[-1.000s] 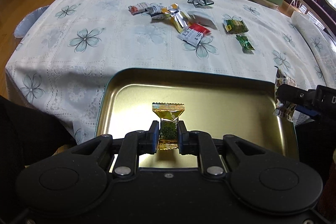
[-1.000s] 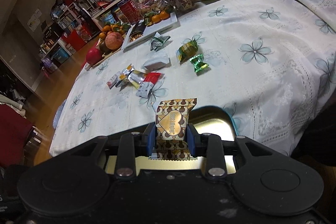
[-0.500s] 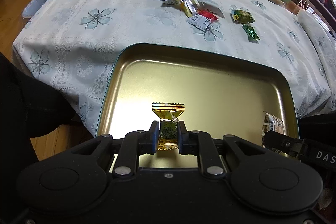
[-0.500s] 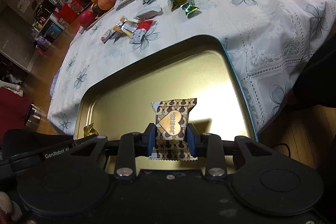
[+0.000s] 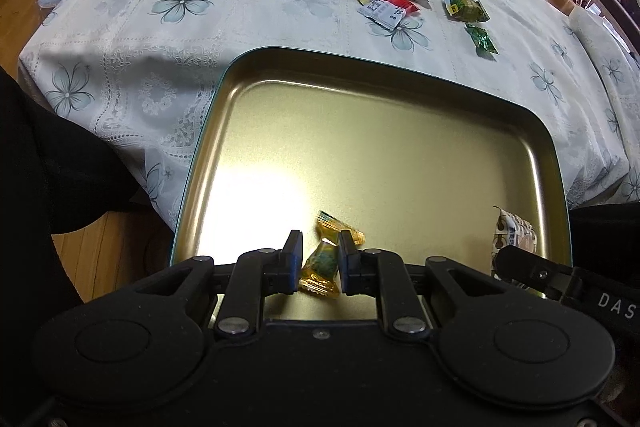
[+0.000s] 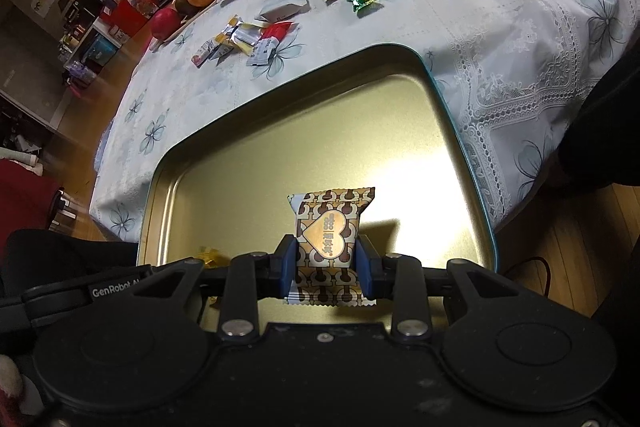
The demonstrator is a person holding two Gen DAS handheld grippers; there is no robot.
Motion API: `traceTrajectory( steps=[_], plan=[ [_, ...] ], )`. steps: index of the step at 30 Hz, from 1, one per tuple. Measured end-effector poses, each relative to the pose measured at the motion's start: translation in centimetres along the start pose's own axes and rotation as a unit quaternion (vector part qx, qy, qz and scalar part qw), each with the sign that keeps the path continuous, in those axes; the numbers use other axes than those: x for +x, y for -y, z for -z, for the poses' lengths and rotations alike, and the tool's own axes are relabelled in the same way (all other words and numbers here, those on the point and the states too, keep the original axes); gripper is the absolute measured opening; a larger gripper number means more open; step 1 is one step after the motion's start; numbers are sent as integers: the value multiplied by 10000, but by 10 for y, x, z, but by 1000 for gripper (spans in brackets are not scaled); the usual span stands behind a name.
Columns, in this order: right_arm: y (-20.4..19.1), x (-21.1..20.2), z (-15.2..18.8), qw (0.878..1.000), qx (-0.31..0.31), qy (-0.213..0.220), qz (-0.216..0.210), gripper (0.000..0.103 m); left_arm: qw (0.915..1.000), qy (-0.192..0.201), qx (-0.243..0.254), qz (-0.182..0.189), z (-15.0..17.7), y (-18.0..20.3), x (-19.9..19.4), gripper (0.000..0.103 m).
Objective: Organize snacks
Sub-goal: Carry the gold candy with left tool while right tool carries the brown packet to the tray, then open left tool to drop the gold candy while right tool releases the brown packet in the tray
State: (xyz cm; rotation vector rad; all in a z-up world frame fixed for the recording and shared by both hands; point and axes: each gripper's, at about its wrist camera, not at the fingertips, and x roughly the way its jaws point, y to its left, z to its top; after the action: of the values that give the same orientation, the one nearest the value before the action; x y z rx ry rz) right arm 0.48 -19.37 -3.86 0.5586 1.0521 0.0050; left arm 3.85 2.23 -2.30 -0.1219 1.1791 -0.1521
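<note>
Right wrist view: right gripper point(image 6: 326, 263) clamps a brown heart-printed packet point(image 6: 328, 227) over the gold tray point(image 6: 256, 163); "GenRobot" marks the left gripper point(image 5: 319, 259), slightly parted around a loose, tilted yellow candy point(image 5: 322, 261).

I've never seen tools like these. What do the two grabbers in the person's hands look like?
Each hand-held gripper is matte black plastic: the left hand-held gripper and the right hand-held gripper have two round side housings, silver rivets on linkage arms, blue-padded fingers, and white lettering on the body.

Matte black gripper point(image 5: 319, 259), blue pads, silver screws
</note>
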Motion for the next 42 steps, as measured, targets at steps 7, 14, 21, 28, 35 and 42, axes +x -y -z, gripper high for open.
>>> traceTrajectory(
  steps=[7, 14, 21, 28, 35, 42],
  plan=[
    [-2, 5, 0, 9999, -68, -93, 98, 34, 10000, -28, 10, 19, 0, 0, 1, 24],
    [-4, 5, 0, 9997, -146, -33, 191, 36, 10000, -28, 11, 27, 0, 0, 1, 24],
    [-3, 5, 0, 9996, -171, -43, 219, 38, 10000, -23, 17, 17, 0, 0, 1, 24],
    [-5, 6, 1, 9994, -223, -45, 270, 38, 10000, -20, -15, 13, 0, 0, 1, 24],
    [-7, 6, 2, 9991, -281, -19, 310, 38, 10000, 5, 37, -58, 1, 2, -1, 24],
    [-6, 5, 2, 9993, -270, -4, 247, 38, 9998, -23, 51, -165, 1, 2, 0, 25]
  ],
)
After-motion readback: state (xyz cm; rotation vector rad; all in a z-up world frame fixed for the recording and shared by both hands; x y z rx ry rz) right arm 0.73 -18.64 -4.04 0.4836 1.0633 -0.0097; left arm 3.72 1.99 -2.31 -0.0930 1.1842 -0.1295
